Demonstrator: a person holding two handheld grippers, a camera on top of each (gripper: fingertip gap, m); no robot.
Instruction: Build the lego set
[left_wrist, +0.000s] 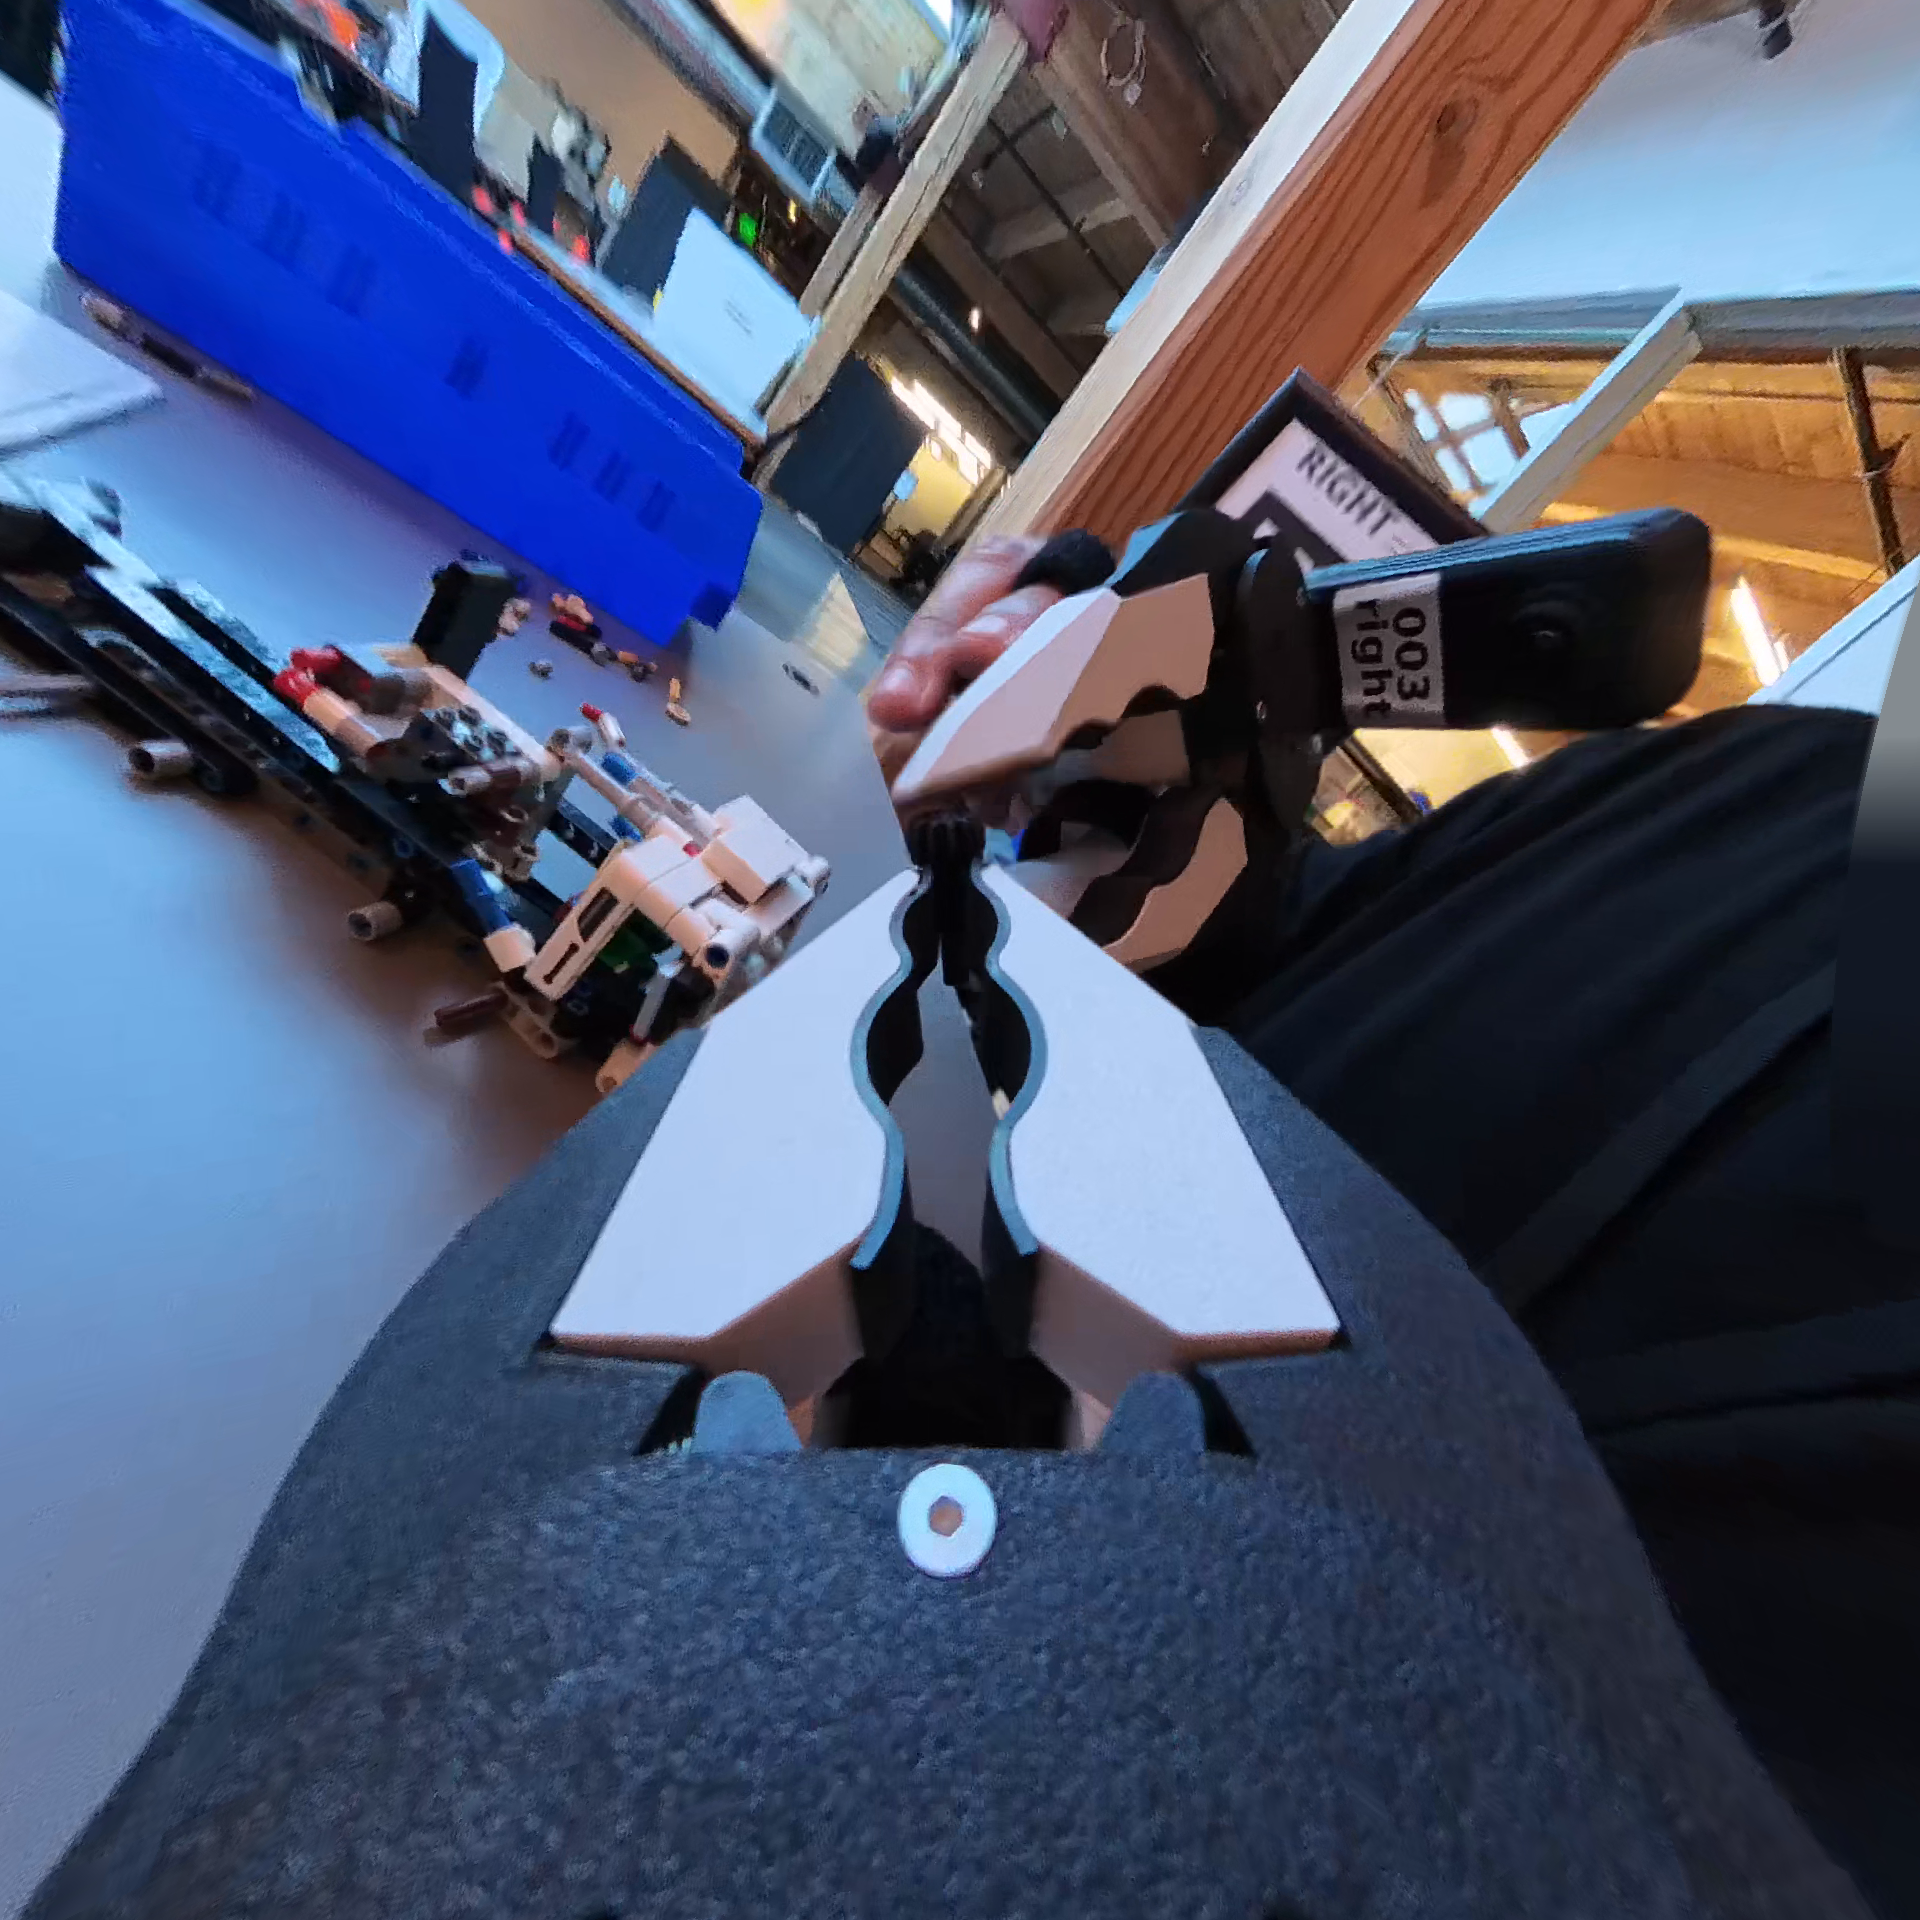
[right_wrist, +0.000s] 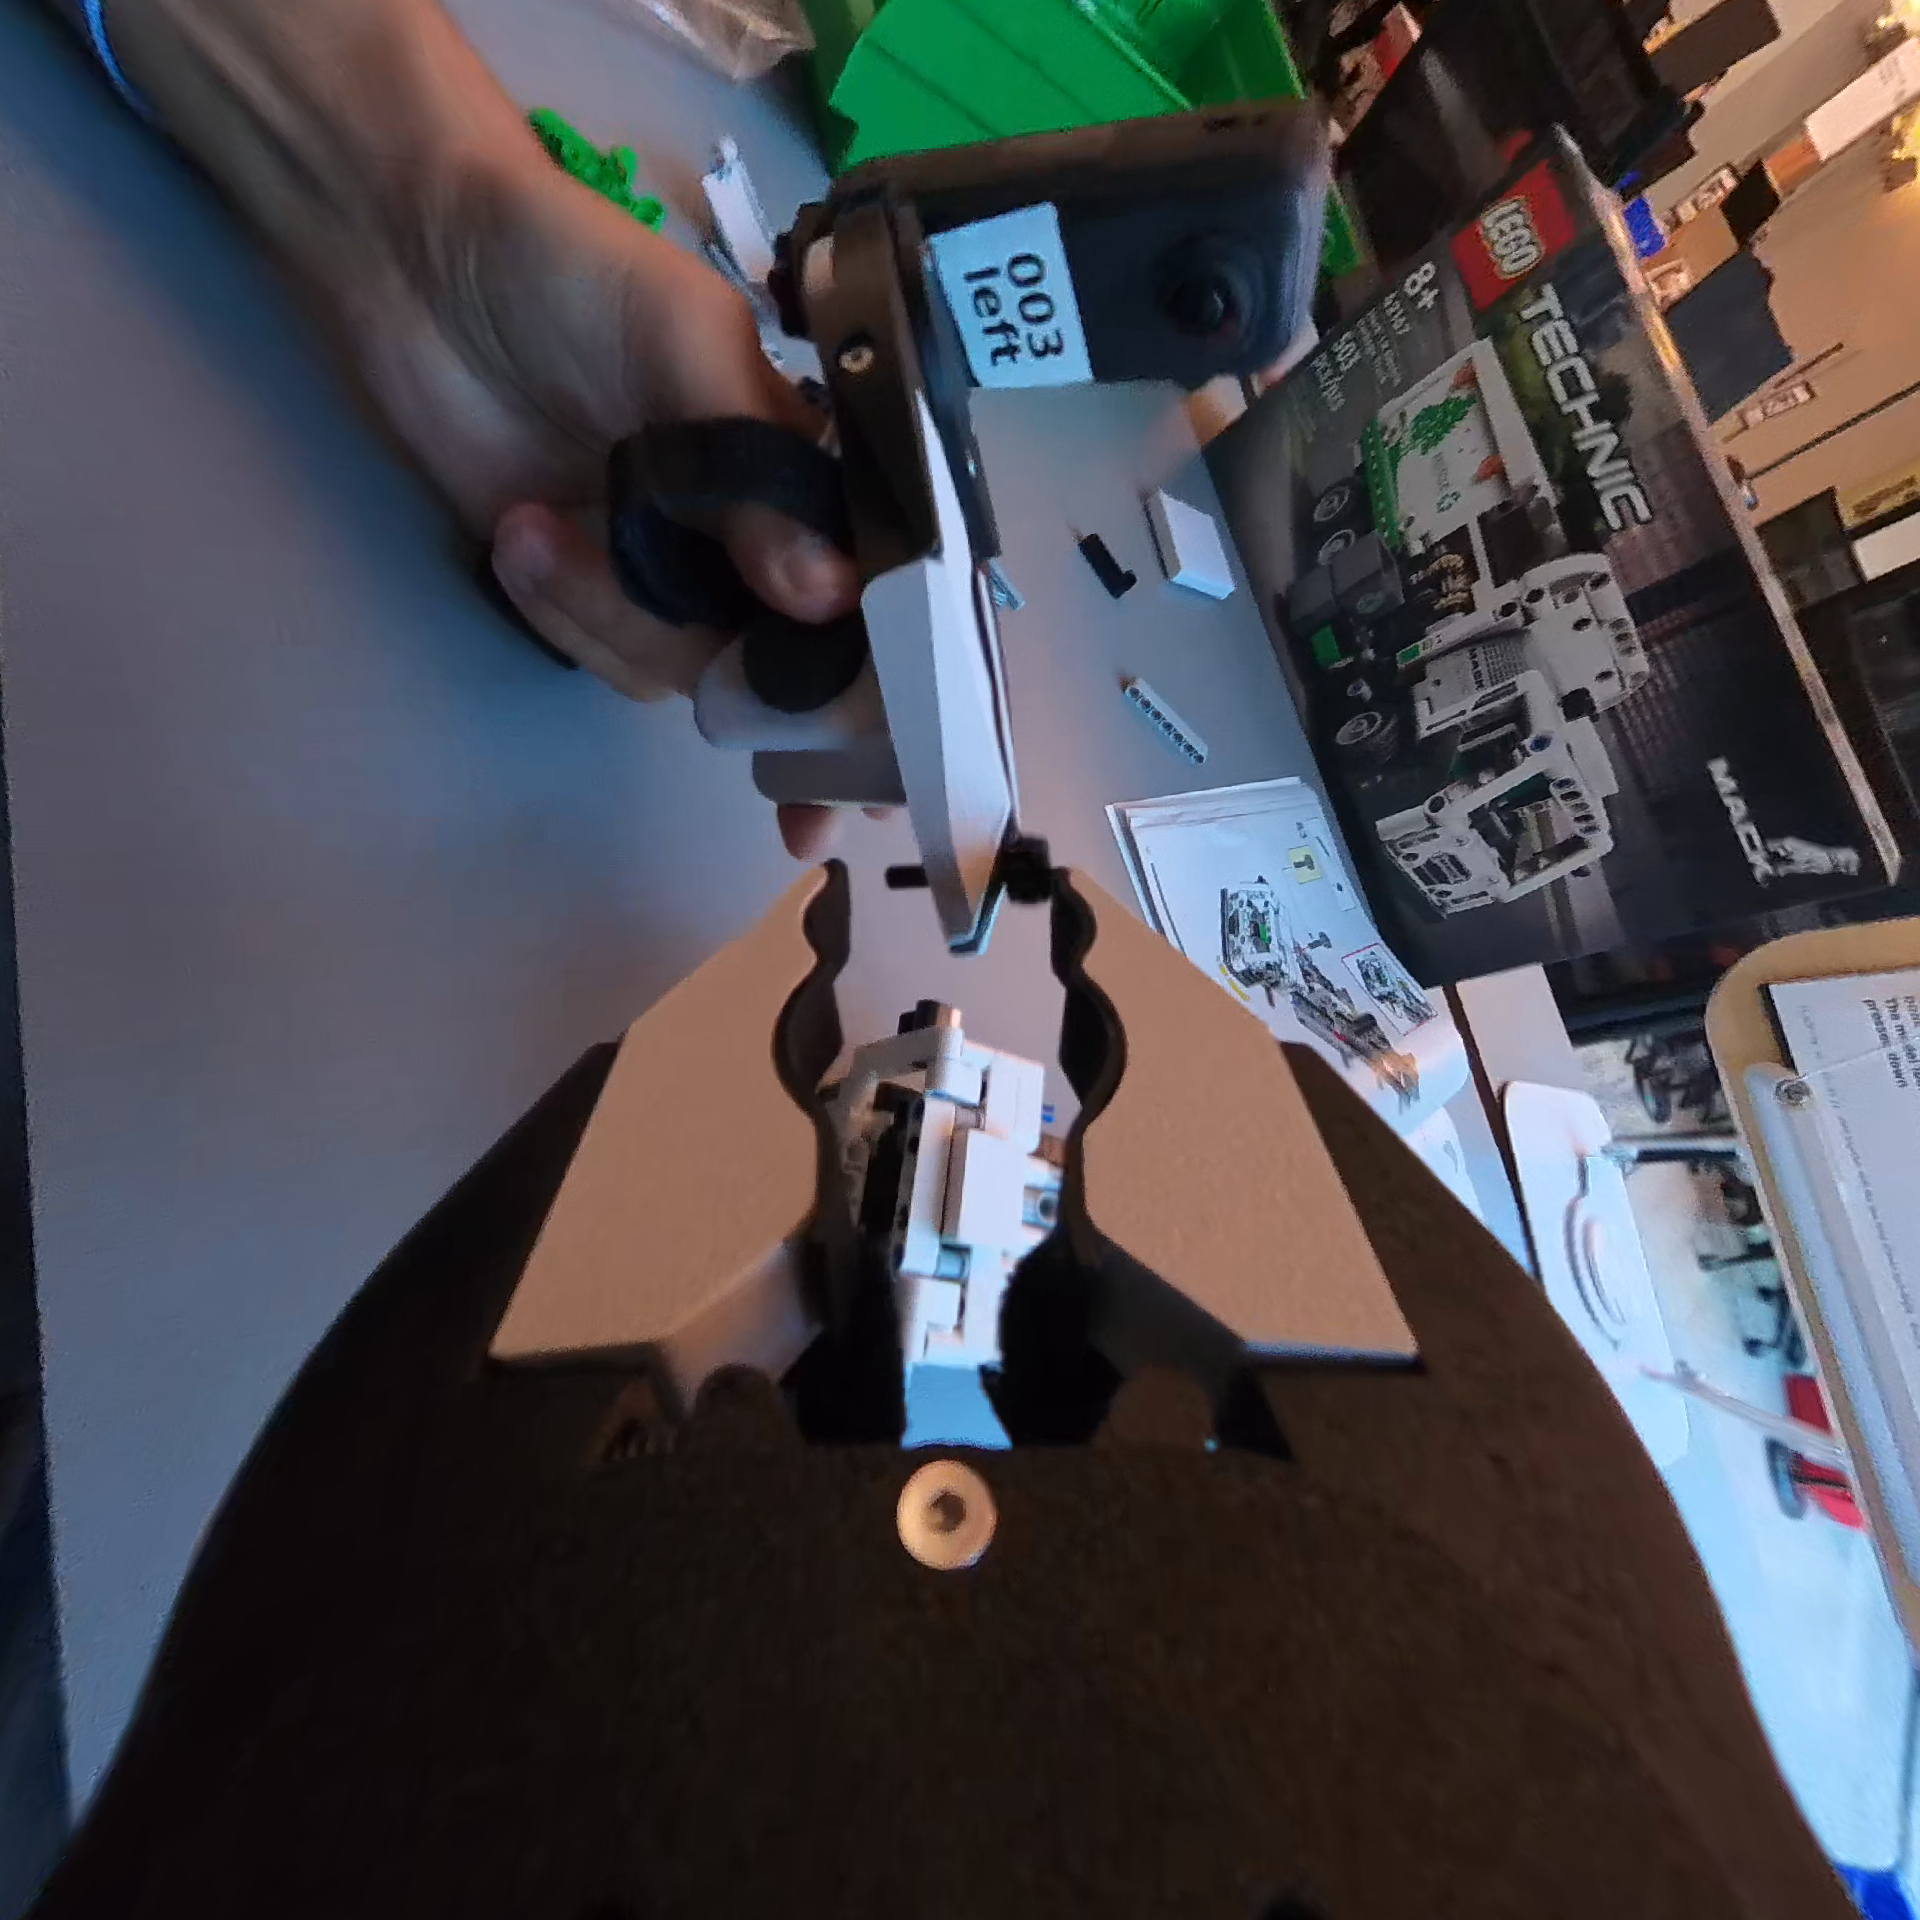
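The two grippers meet tip to tip above the table (left_wrist: 208, 1195), so the left gripper (left_wrist: 948, 883) blocks the way straight ahead of the right gripper (right_wrist: 940, 883). To the left gripper's left, the half-built truck (left_wrist: 499, 831) and loose small pieces (left_wrist: 603, 644) crowd the table, and a blue bin (left_wrist: 395, 301) stands like a wall behind them. In the right wrist view, the grey table on the left is bare, while the booklet (right_wrist: 1278, 914) and box (right_wrist: 1579, 582) fill the other side.

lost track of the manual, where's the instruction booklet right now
In the right wrist view, the instruction booklet lies open on the table, right of the gripper tips, just in front of the set's box.
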